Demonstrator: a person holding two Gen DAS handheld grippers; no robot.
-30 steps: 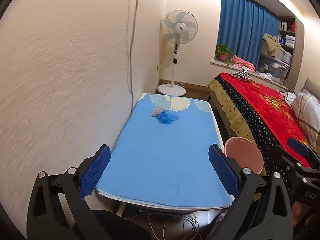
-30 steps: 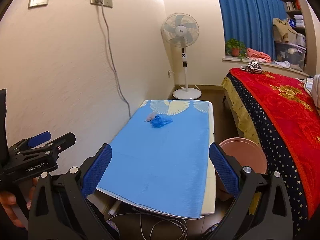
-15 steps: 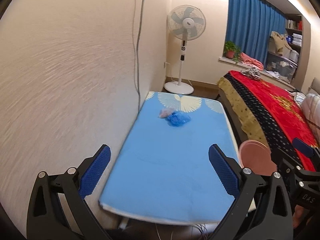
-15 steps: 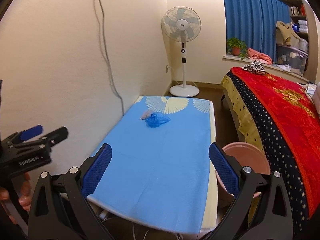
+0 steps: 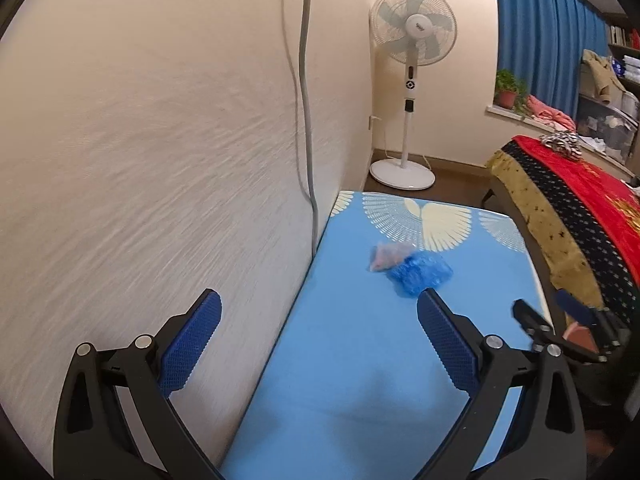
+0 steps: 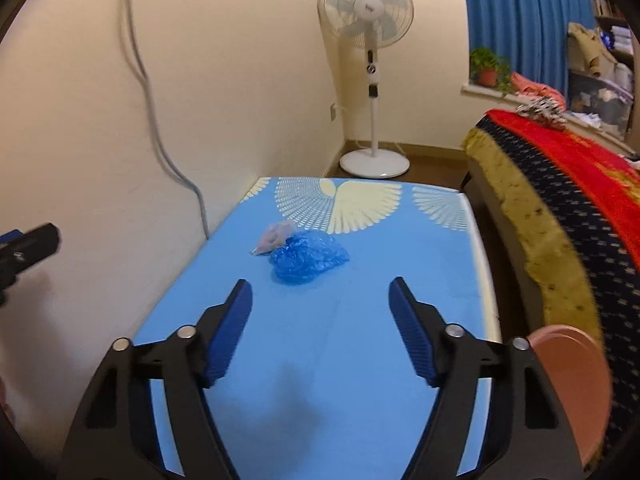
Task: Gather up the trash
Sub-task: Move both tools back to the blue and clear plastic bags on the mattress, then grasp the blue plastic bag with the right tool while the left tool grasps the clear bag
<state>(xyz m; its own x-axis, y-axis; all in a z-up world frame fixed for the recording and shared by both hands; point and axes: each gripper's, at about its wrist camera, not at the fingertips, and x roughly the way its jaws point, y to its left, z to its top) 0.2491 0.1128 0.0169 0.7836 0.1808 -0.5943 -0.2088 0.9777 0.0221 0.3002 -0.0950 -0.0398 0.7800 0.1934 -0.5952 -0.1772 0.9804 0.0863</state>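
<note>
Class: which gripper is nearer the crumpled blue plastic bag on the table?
Right. The right gripper, jaws closing and empty, faces the blue plastic bag; the left gripper sits farther back, nearer the wall.

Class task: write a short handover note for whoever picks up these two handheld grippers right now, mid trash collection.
Left gripper: open, empty, near the wall.
Right gripper: empty, jaws closing, nothing between them, pointed at the trash.
Trash: crumpled blue plastic bag and touching pinkish wrapper lie on the blue table.
Pink bin: beside the table, by the bed.
Done: nothing collected.
Left: probably grab both pieces and drop them in the bin.
</note>
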